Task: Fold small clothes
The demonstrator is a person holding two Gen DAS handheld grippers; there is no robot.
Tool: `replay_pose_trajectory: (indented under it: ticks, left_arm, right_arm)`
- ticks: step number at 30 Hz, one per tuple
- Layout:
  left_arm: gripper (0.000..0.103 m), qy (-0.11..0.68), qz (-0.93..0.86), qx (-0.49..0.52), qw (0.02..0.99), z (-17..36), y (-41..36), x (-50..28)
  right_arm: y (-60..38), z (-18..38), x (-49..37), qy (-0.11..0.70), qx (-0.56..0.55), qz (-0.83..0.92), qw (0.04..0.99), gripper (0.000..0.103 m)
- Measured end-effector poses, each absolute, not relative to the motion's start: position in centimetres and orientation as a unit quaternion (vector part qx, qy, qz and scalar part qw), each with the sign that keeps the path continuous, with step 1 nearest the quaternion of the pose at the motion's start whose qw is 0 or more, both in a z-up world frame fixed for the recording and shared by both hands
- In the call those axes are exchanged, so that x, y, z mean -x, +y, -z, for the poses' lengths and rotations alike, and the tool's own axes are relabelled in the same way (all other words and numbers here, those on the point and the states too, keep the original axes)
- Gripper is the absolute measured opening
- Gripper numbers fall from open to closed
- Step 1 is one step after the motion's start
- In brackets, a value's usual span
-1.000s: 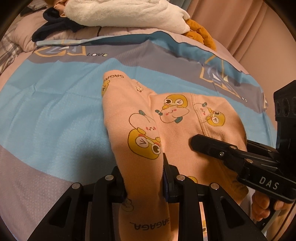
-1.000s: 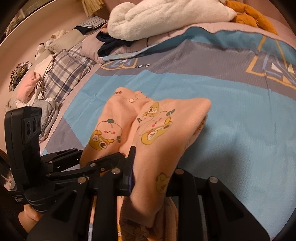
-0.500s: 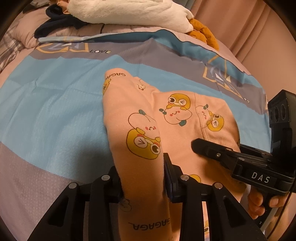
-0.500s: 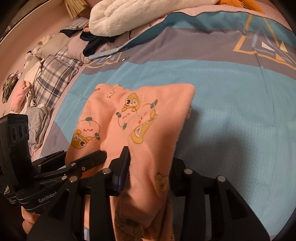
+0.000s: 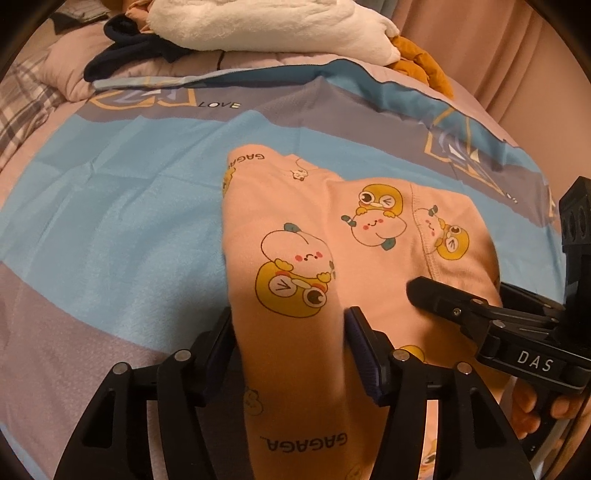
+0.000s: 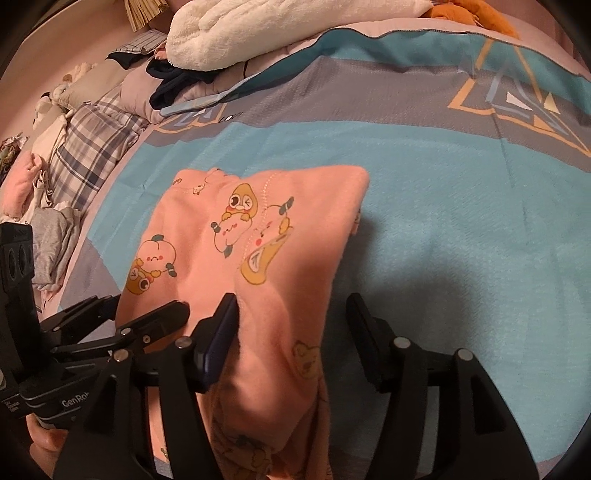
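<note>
Garment: pink child's trousers (image 5: 332,258) printed with yellow duck and peach cartoons, lying folded on the blue band of the bedspread (image 5: 122,229), the landmark for all that follows.
Garment edges: far edge, lettered GAGAGA, lies flat on the blue band; near end drapes toward both cameras; a stitched hem curves across the upper layer toward the right of the left wrist view.
Left gripper (image 5: 290,325): jaws opening, one trouser leg between them; its right pad stands off the cloth, the left one at the cloth's edge.
Right gripper (image 6: 291,312): jaws opening, cloth fold between them, right finger clear over bare blue cloth, left finger at the fold's side.
Hand: a person's fingers (image 5: 532,402) wrap the right gripper's handle.
Open room: bare bedspread left, right and beyond the trousers.
Far rim of bedspread: white fluffy blanket (image 5: 266,22), dark garment (image 5: 136,51) and an orange plush (image 5: 421,62) piled beyond it.
Left rim: plaid pillow (image 6: 88,147) and loose grey clothes (image 6: 51,243).
</note>
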State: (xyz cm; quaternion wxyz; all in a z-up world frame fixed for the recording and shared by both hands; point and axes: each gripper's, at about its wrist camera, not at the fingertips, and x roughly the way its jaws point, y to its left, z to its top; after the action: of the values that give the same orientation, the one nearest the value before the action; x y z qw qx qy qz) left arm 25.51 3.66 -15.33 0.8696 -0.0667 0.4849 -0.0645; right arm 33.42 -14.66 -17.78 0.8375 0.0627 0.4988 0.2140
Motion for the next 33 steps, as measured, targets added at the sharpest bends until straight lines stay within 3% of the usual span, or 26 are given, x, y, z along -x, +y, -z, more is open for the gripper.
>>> replay_pose_trajectory:
  ticks: [16, 33]
  left_arm:
    - [0.070, 0.484, 0.049, 0.056, 0.872, 15.4, 4.2, -25.2]
    - [0.071, 0.484, 0.039, 0.054, 0.873, 15.2, 4.4, -24.0]
  right_arm:
    - [-14.7, 17.4, -33.1, 0.501, -0.058, -0.203, 0.839, 0.063]
    - [-15.4, 17.2, -32.3, 0.503, -0.061, -0.190, 0.841, 0.064]
